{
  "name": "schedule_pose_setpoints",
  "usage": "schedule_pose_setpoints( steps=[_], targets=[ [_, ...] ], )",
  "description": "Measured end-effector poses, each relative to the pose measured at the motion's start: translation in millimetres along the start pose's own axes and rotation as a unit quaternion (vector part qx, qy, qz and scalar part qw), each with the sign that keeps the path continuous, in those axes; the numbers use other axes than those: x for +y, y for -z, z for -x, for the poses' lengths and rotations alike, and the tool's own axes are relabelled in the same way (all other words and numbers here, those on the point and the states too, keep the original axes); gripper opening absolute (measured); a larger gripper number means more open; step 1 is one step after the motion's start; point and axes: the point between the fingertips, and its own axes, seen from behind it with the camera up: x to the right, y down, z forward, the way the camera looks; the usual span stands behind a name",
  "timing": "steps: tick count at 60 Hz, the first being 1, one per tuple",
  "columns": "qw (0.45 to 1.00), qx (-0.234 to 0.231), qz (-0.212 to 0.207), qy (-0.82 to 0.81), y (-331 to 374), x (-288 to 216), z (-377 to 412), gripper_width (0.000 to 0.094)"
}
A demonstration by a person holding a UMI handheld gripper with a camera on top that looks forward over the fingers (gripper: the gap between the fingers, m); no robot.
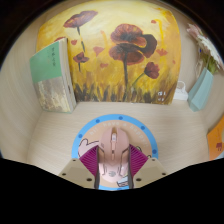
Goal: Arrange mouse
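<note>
Mouse [117, 152] sits between the gripper [117, 162] fingers, pale beige/pinkish body, long axis pointing away from the camera, a seam running down its middle. The striped magenta pads [90, 160] flank it left and right and look to be pressing against its sides, so the claw is closed partway onto the mouse, opening set by the mouse's width. Contact at the pad faces reads as tight on both sides; no visible gap.

Under and around the mouse: a round disc with a blue rim [84, 137], beige centre. The mouse's front half lies over that disc; the blue arc shows to the left and right of the fingers and curves over the top just ahead of the mouse nose.

All of this is on a light tabletop [40, 135], pale wood tone.

Beyond the disc, left: a pale green book [50, 78] standing upright, slightly tilted, against the back wall.

Behind it, spanning the back: a large painting [115, 55], yellow-orange ground with dark red poppies on thin stems.

Far right: a light blue upright object [203, 88] near the painting's edge, too distorted to identify. An orange item [219, 135] sits nearer on the right, only partly visible.
</note>
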Motion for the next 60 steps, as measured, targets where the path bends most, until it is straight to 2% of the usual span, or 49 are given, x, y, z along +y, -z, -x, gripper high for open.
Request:
schedule_pose_setpoints(
  steps=[15, 19, 22, 42, 52, 60],
  targets=[
    [1.000, -0.001, -0.006, -0.004, -3, 0, 1, 0.0548],
    [1.000, -0.006, 0.008, 0.002, -1, 1, 7, 0.0663],
    [1.000, -0.002, 0.015, 0.014, 5, -1, 7, 0.0705],
    [0.997, 0.012, -0.072, 0.009, 142, -60, 23, 0.0700],
    [0.995, 0.026, -0.098, 0.010, 209, -52, 25, 0.0709],
    [0.994, 0.042, -0.100, 0.006, 242, -29, 24, 0.0708]
  ],
)
